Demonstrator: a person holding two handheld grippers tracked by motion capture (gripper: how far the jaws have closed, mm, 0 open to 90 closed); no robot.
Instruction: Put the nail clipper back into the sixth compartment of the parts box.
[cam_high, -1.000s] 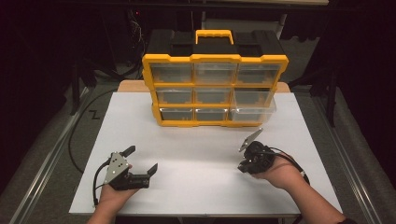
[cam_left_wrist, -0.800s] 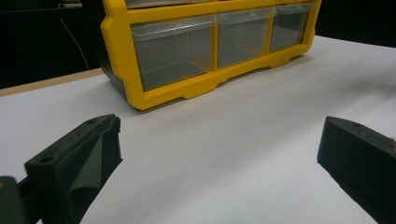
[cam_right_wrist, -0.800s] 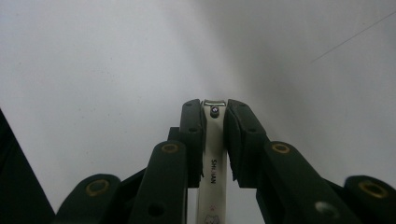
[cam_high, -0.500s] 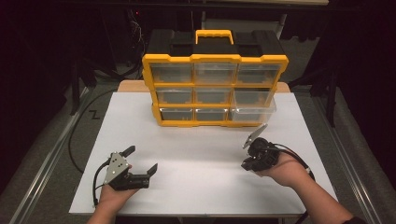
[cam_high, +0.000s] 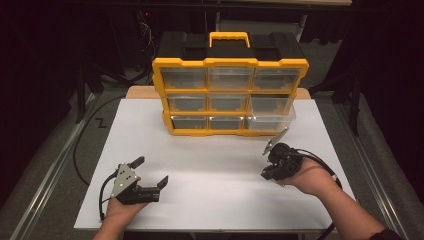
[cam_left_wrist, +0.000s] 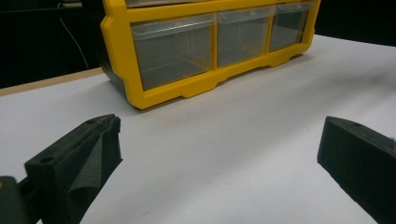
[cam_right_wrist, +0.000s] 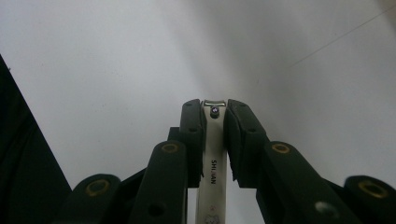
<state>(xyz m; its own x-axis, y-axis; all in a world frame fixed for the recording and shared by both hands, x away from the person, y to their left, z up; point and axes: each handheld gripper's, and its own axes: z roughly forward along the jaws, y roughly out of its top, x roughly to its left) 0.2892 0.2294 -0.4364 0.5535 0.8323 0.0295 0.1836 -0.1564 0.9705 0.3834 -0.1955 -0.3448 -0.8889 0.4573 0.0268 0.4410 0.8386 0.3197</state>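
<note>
We note the right gripper clamped on a nail clipper, its long axis pointing up toward the protruding bottom-right drawer just beyond; the left gripper idles with jaws apart.

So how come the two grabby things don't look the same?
The left gripper has its fingers spread wide with nothing between them, while the right gripper has its fingers squeezed onto a metal nail clipper. The left gripper lies low near the white table; the right gripper is tipped up toward the yellow drawer organizer. Both are black and each is held in a hand.
</note>
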